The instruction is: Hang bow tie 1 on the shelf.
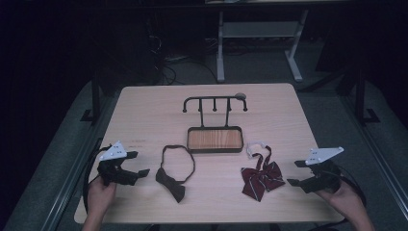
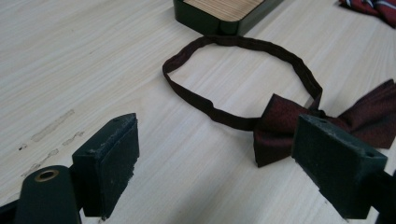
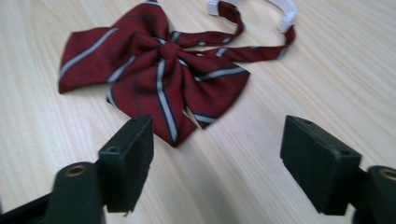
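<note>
A dark maroon bow tie (image 1: pixel 174 184) (image 2: pixel 327 123) with a closed neck loop lies flat on the wooden table, left of centre. A red bow tie with pale stripes (image 1: pixel 262 176) (image 3: pixel 159 74) and a white strap end lies right of centre. My left gripper (image 1: pixel 138 169) (image 2: pixel 215 163) rests at the table's left, open, its jaws pointing at the maroon bow a short way off. My right gripper (image 1: pixel 297 173) (image 3: pixel 217 163) sits at the right, open, aimed at the striped bow, with nothing between its jaws.
A black rack with several hooks (image 1: pixel 214 101) rises from a wood-bottomed tray (image 1: pixel 215 139) (image 2: pixel 224 18) at the table's middle, behind both ties. Dark floor, cables and a white table frame (image 1: pixel 220 48) lie beyond the far edge.
</note>
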The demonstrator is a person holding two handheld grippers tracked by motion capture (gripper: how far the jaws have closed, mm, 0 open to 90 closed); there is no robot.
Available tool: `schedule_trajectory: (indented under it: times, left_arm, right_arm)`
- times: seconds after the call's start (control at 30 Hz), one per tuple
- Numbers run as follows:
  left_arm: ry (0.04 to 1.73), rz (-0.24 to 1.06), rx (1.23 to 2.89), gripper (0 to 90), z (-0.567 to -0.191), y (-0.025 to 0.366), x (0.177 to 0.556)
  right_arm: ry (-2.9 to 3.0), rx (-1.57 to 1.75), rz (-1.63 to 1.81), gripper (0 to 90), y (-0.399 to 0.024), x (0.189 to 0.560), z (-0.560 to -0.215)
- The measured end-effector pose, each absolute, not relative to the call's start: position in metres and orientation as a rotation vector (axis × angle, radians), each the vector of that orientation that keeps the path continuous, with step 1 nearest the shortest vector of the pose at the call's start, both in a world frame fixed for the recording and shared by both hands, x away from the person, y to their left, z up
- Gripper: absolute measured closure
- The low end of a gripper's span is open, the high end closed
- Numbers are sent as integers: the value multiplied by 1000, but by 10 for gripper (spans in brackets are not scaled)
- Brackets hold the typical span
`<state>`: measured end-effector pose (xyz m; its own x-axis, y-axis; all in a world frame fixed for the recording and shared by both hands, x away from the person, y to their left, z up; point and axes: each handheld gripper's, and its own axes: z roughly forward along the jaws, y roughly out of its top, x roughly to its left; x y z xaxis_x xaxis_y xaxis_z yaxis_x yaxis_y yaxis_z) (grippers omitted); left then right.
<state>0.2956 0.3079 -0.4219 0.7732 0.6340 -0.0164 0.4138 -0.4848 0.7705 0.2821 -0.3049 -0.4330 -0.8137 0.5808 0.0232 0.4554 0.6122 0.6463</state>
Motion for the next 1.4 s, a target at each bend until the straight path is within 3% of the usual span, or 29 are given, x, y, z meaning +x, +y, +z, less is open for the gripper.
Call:
schedule_trajectory:
  times: [0.83,1.4]
  left_arm:
    - [751,366,2170,147,-422,308,296]
    - [750,369,2164,148,-423,307,297]
  right_arm:
    - [2814,636,751,333,-246,323,-393]
    - [2889,636,674,419,-231,362,-405]
